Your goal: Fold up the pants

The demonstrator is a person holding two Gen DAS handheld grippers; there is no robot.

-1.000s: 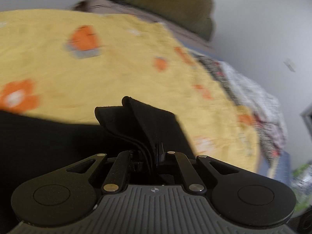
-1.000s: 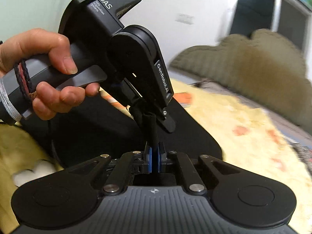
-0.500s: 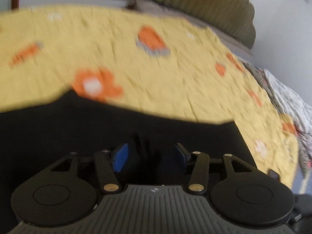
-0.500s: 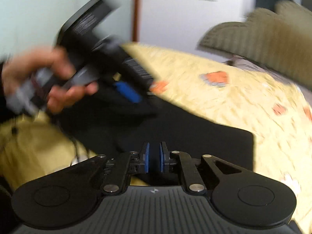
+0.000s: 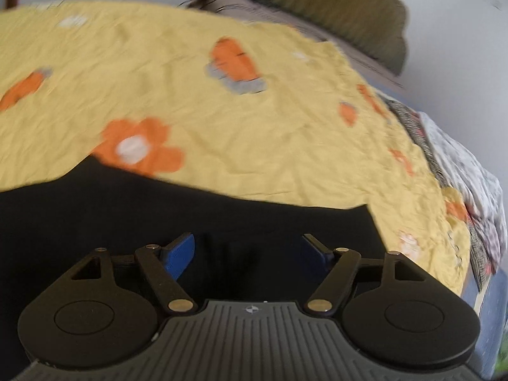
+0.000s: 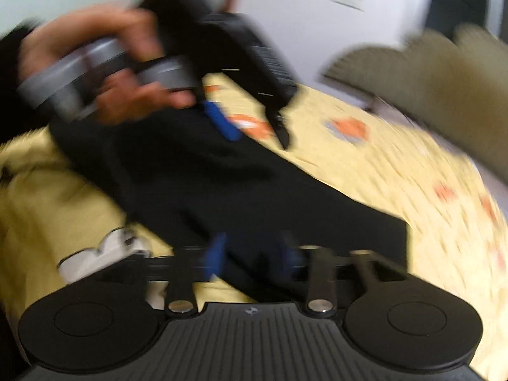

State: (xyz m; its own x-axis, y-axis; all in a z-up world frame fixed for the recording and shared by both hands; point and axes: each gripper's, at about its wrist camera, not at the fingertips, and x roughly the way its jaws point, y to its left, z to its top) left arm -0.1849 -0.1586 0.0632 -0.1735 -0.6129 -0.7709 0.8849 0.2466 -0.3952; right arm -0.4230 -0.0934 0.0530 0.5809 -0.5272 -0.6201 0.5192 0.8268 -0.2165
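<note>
**On the yellow bed sheet, both grippers let go of the pants**

Under the left gripper [image 5: 249,249] lie the black pants [image 5: 190,216], flat on the yellow sheet [image 5: 254,133]. Its jaws are opening and nothing is pinched between them. The right gripper [image 6: 250,255] is opening too; the pants' edge runs below its blue pads, but the picture is blurry. A hand [image 6: 127,95] holds the left gripper just ahead of the right one. To do this well, lift both grippers straight up so the fold stays neat, then check the edges line up.
</note>
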